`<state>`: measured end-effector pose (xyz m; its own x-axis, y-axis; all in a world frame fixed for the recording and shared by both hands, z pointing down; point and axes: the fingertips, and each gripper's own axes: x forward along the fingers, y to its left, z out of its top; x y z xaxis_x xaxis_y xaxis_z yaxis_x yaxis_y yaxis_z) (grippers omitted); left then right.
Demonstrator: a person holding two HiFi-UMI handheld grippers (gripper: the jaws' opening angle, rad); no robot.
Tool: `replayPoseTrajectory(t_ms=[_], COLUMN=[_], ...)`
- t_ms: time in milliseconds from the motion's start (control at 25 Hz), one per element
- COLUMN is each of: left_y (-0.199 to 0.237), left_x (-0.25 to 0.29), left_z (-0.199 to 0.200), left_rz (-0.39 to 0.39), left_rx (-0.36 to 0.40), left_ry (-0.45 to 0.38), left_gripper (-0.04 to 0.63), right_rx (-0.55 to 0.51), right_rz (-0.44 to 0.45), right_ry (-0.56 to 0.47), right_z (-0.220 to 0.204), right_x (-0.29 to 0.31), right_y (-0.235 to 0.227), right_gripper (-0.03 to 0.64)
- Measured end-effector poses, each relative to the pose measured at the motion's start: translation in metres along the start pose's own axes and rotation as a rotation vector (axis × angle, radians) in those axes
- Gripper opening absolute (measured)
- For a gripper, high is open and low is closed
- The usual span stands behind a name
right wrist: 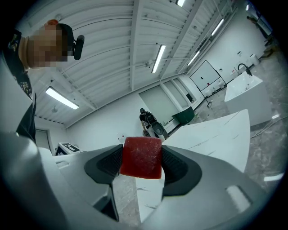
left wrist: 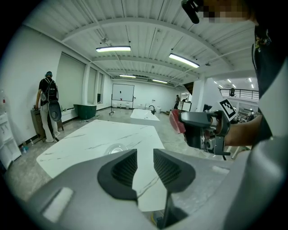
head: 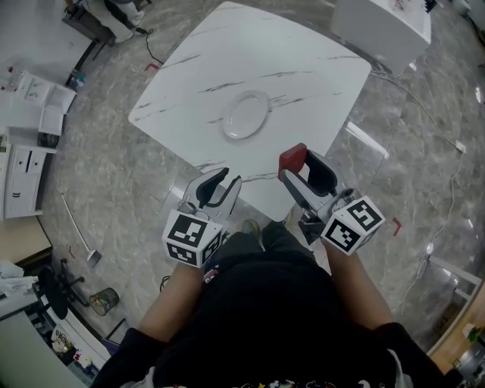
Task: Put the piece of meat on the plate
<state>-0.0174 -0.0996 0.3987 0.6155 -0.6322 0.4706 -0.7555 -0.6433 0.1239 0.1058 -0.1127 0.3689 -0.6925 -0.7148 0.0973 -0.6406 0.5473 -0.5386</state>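
Observation:
The piece of meat (head: pixel 290 158) is a red cube, and my right gripper (head: pixel 296 168) is shut on it, in the air over the near edge of the white marble table (head: pixel 303 53). Seen from the right gripper view, the meat (right wrist: pixel 141 157) fills the gap of the right gripper (right wrist: pixel 141 165). A clear glass plate (head: pixel 246 115) lies near the table's middle, beyond both grippers. It also shows in the left gripper view as the plate (left wrist: pixel 116 148). My left gripper (head: pixel 230 178) hovers beside the right one, open by a narrow gap with nothing in it; its own view shows the same left gripper (left wrist: pixel 145 167).
A second white table (head: pixel 383 23) stands past the far right corner. Shelves and boxes (head: pixel 30 144) line the left side of the stone floor. A cable (head: pixel 432 114) runs across the floor at right. A person (left wrist: pixel 47 108) with a backpack stands beyond the table.

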Motion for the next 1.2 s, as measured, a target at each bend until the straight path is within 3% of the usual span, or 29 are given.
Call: replayPoseTrajectory(t_ms=[440,1200], left_y=[0.015,0.063], left_x=[0.011,0.035], left_z=[-0.003,-0.016], left_rz=[0.043,-0.056], left_rx=[-0.033,-0.073], left_ry=[0.005,0.041], left_gripper=[0.218,0.218], right_rx=[0.0,-0.049], right_rz=[0.031,-0.045], right_ry=[0.063,0.207], right_z=[-0.008,-0.048], right_x=[0.021,0.103], right_y=[-0.015,-0.051], right_gripper=[0.291,0.29])
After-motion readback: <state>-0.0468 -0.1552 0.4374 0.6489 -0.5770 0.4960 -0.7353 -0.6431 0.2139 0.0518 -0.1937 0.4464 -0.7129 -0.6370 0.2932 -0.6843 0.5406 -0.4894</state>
